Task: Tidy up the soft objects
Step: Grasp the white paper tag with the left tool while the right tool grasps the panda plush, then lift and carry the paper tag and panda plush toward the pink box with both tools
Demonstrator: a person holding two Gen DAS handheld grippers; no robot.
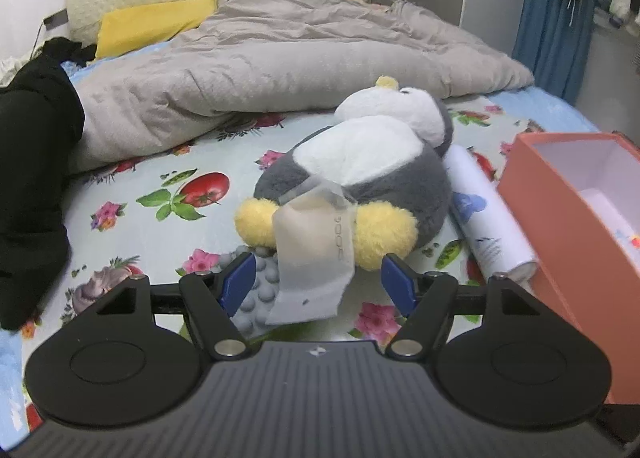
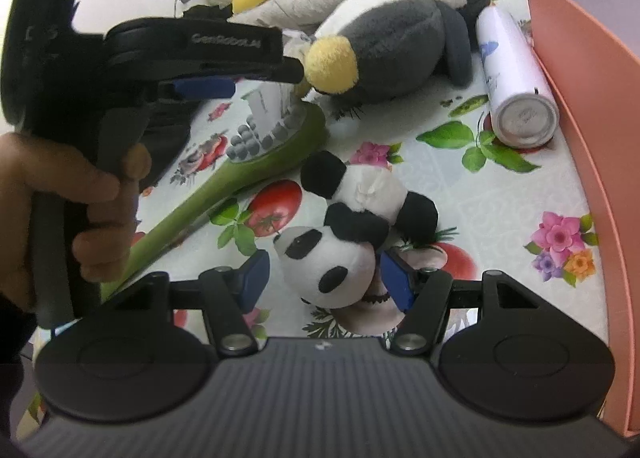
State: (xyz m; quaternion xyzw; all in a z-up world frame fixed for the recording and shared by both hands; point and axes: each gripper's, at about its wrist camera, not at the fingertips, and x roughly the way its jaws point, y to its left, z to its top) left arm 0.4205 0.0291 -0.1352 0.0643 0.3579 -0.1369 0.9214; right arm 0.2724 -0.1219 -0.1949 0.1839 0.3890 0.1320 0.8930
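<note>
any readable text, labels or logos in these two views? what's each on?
"GenRobot.AI", raised lettering, partly blurred: side of the left gripper.
Tag on the penguin plush: vertical print, too blurred to read.
White spray can: small print, too small to read.

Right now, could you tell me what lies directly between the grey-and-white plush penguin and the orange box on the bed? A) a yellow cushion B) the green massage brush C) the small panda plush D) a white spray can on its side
D: the white spray can lies on its side between the plush penguin and the wall of the orange box, with its base facing the right wrist camera.
</note>
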